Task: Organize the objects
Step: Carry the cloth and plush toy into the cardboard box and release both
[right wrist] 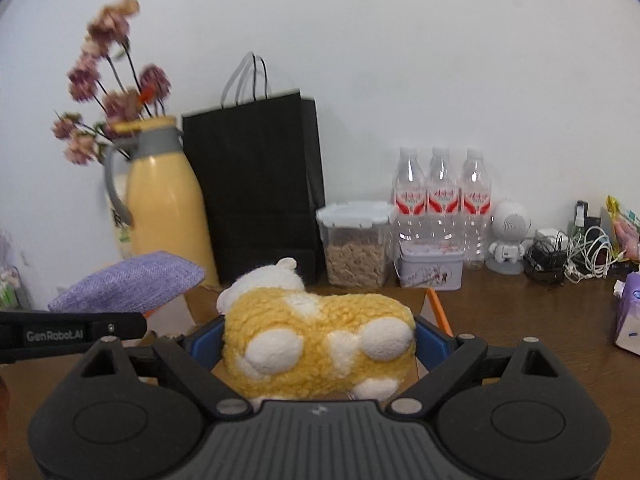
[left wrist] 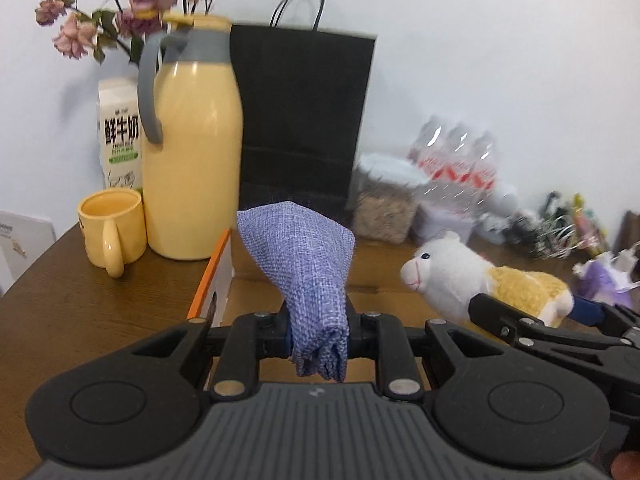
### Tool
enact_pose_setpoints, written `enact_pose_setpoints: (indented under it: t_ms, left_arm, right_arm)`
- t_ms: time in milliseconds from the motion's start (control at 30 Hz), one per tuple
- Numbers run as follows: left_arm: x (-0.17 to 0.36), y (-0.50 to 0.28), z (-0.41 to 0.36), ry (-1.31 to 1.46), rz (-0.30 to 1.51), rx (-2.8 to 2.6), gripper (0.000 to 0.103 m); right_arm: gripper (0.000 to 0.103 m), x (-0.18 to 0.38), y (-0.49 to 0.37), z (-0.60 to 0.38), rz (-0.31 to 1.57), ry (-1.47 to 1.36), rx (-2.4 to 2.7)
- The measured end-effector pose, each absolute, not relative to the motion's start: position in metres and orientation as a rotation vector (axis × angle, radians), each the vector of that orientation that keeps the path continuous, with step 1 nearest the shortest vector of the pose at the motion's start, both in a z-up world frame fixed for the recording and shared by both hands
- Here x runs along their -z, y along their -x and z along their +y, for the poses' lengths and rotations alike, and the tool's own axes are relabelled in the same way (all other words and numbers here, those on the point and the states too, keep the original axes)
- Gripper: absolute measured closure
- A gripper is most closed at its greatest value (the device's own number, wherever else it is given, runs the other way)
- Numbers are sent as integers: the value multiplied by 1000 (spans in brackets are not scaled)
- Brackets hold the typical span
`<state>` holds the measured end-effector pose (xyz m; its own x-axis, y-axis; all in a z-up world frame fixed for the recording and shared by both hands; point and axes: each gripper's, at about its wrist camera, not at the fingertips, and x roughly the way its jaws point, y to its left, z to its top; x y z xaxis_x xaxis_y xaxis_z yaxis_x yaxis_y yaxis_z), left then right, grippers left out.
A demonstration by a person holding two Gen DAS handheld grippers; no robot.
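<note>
**Both grippers loaded: cloth in the left, plush toy in the right**

Left wrist view: the left gripper (left wrist: pixel 318 334) is clamped on a folded purple-blue woven cloth (left wrist: pixel 308 264), which stands up between the jaws and fans out above them. Beneath and beyond it lies an open cardboard box (left wrist: pixel 216 280) with an orange-edged flap, resting on a brown wooden table (left wrist: pixel 80 300). To the far left stand a yellow mug (left wrist: pixel 114 228), a yellow thermos jug (left wrist: pixel 192 152) with a grey handle, a milk carton (left wrist: pixel 120 132) and dried pink flowers (left wrist: pixel 132 4). A black paper bag (left wrist: pixel 300 120) stands behind the cloth. To the right, the right gripper (left wrist: pixel 520 320) holds a white and yellow plush llama (left wrist: pixel 480 280), raised above the table.

Right wrist view: the right gripper (right wrist: pixel 320 340) has its blue-padded jaws pressed against both sides of the plush llama (right wrist: pixel 316 332), whose white head points away from the camera. The cloth (right wrist: pixel 132 280) sits at left, above the arm of the left gripper (right wrist: pixel 72 334), whose jaws are hidden here. Along the far wall, left to right, are the thermos jug (right wrist: pixel 160 200), the black paper bag (right wrist: pixel 256 184), a clear lidded container (right wrist: pixel 356 240) of brown flakes, a small tin (right wrist: pixel 432 264), three water bottles (right wrist: pixel 440 196), a small white robot figure (right wrist: pixel 510 236) and a tangle of cables (right wrist: pixel 572 252). A tissue pack (right wrist: pixel 628 320) lies at the right edge.
</note>
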<state>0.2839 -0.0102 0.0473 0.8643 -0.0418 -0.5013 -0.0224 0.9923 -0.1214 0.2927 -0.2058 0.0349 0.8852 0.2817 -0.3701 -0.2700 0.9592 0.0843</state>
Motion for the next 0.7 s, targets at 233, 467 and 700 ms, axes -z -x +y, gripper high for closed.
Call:
enact_pose_setpoints:
  t_ms: [233,467,700]
  left_arm:
    - [-13,-314,-11,106,653,-28,82]
    - [-6,-313,-8,96,676,-34,68]
    - [-22,-293,-15,47,556,-69,0]
  right_arm:
    - [10,-1,-316,-195,490,5,-249]
    - [4,4,-320,-200,561,-5,-249]
    - [0,-6,-309,-207,525,-14,-257]
